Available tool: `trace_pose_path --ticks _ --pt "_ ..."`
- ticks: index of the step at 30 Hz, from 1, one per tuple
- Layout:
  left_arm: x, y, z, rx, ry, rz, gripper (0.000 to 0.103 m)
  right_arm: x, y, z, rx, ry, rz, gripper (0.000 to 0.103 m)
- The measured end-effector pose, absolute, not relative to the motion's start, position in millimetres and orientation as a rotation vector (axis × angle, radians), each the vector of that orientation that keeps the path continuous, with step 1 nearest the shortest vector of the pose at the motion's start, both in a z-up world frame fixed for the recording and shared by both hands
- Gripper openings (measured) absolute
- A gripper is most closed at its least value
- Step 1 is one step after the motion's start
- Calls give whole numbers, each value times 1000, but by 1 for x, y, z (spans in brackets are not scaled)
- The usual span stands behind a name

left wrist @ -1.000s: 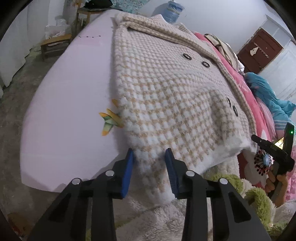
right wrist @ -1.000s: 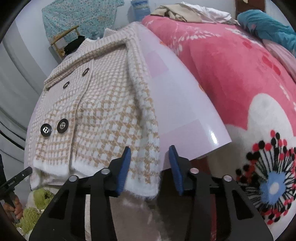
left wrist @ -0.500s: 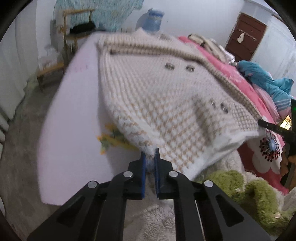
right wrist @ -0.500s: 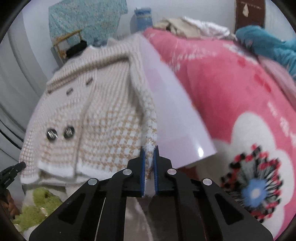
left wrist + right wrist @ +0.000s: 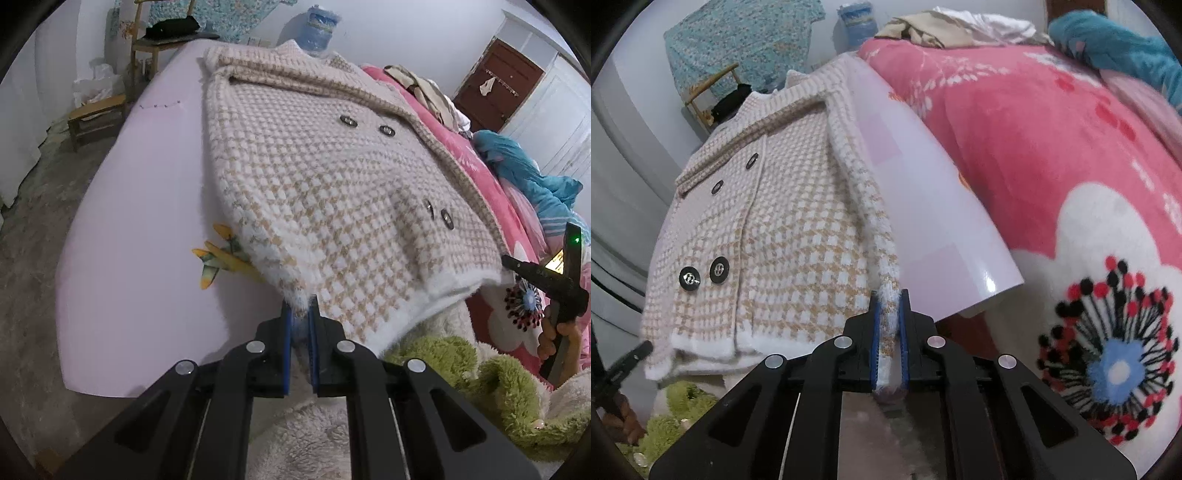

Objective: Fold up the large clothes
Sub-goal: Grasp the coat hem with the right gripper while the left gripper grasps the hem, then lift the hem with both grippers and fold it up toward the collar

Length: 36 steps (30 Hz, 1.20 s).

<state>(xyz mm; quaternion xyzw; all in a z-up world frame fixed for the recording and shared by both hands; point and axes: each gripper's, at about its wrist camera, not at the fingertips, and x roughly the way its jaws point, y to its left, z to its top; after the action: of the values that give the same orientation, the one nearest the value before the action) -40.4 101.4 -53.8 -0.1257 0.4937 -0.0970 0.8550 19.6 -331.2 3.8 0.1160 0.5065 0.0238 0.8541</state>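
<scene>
Pinching coat [image 5: 332, 206] hem | left gripper [image 5: 300, 314], right gripper [image 5: 889, 310] | open earlier

A beige-and-white houndstooth coat [image 5: 332, 192] with dark buttons [image 5: 718, 270] lies on a pale lilac board [image 5: 140, 206], beside a pink flowered blanket [image 5: 1052, 155].

Place: a lived-in home bedroom.
Bedding: pink fleece blanket with a large flower print [image 5: 1052, 155], crumpled teal blanket [image 5: 524, 173].
Furnishing: brown wooden door [image 5: 495, 81], small wooden stool [image 5: 96, 118].
Extras: blue water-cooler bottle [image 5: 317, 33].
</scene>
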Motion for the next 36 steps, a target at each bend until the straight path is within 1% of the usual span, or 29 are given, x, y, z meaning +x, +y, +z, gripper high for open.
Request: trace_pose_path --ticks 1,4,11,14,20,27,36 --pt "-40 101 -57 -267 1050 -205 8 20 -333 2 259 1071 54 12" --pt "-37 104 -62 -287 1075 -208 9 18 -335 -2 283 1087 58 14" --pt "-35 100 -66 -291 1109 -205 10 15 -331 -3 267 1094 65 14" --pt "-36 97 -65 -273 1104 -206 10 15 -328 -2 254 1090 68 9" --pt "-38 95 -50 -272 1044 -254 8 12 -324 13 253 1042 76 7" --pt "-31 97 -19 -312 953 -293 8 14 -331 48 359 944 140 7" --pt "4 116 19 -404 840 -321 7 48 -329 84 495 812 228 6"
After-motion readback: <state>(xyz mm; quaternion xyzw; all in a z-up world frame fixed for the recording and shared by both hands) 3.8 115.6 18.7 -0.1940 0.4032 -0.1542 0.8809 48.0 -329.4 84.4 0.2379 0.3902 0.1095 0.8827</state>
